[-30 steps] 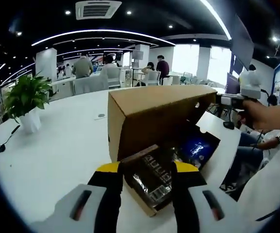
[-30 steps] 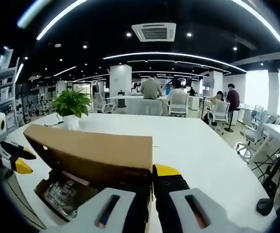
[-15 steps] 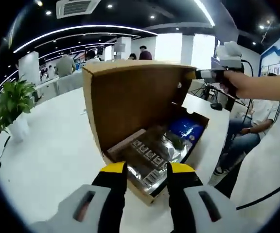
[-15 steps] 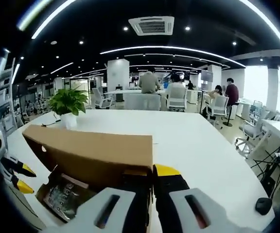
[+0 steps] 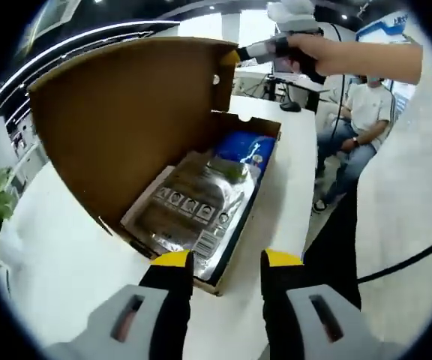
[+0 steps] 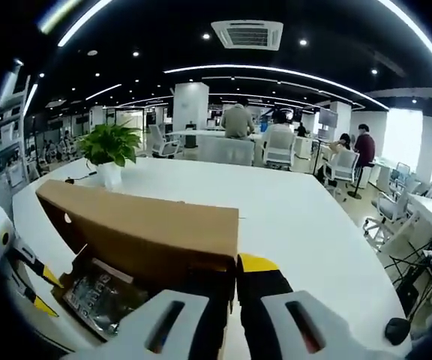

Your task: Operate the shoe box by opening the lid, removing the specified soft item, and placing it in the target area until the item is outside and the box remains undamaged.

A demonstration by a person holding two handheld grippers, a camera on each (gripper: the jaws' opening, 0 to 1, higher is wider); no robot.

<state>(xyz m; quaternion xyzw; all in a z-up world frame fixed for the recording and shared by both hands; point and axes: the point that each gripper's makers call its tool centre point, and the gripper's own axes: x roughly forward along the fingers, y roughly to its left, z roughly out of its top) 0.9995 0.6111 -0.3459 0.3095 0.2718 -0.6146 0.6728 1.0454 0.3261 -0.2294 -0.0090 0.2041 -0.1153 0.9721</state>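
While the right gripper [image 6: 229, 279] is pinching the raised cardboard lid [image 5: 118, 120] to keep the shoe box [image 5: 265, 180] open, the left gripper [image 5: 220, 259], jaws spread and empty, is hovering just beside the silvery soft packet [image 5: 193, 206] lying inside, apparently readying a grab.

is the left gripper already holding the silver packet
No, the left gripper is open, short of the silver packet lying in the shoe box.

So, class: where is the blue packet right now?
In the left gripper view, the blue packet lies inside the open shoe box, at its far end, just beyond the silver packet.
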